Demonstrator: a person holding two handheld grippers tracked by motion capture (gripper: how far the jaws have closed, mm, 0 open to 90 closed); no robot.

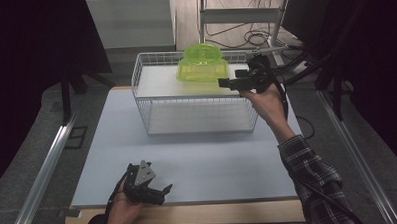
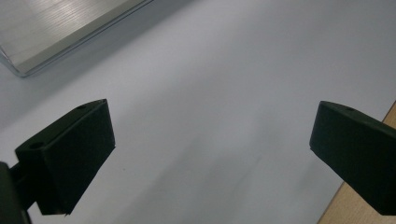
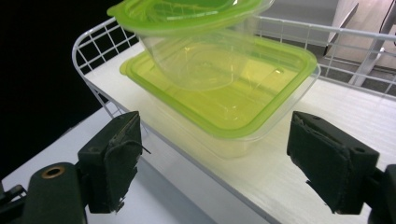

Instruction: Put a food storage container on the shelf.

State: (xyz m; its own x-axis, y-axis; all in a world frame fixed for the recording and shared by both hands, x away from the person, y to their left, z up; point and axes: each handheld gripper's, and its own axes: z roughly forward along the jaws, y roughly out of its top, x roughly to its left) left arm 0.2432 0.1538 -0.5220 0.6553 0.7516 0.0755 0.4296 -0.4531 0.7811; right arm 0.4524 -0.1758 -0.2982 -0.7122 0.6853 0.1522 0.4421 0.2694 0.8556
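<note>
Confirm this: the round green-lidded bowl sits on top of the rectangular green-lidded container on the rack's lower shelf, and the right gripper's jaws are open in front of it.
Not the lower shelf. The round bowl and rectangular container rest on the wire rack's top shelf, as the high view shows. The right gripper is open in front of them.

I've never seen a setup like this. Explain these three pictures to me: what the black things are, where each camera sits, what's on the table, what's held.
No machine works here: a person holds a black two-jaw tool in each hand. The high view looks down on the table from above the person's side. The left tool rests near the front edge, and the right tool is raised beside a white wire rack.

The other two pictures come from cameras riding on the tools, each looking along its own jaws. The left tool's jaws stand apart over bare table. The right tool's jaws stand open, facing a green-lidded box on the rack's shelf, with a lidded bowl stacked on it.

Neither tool holds anything.
</note>
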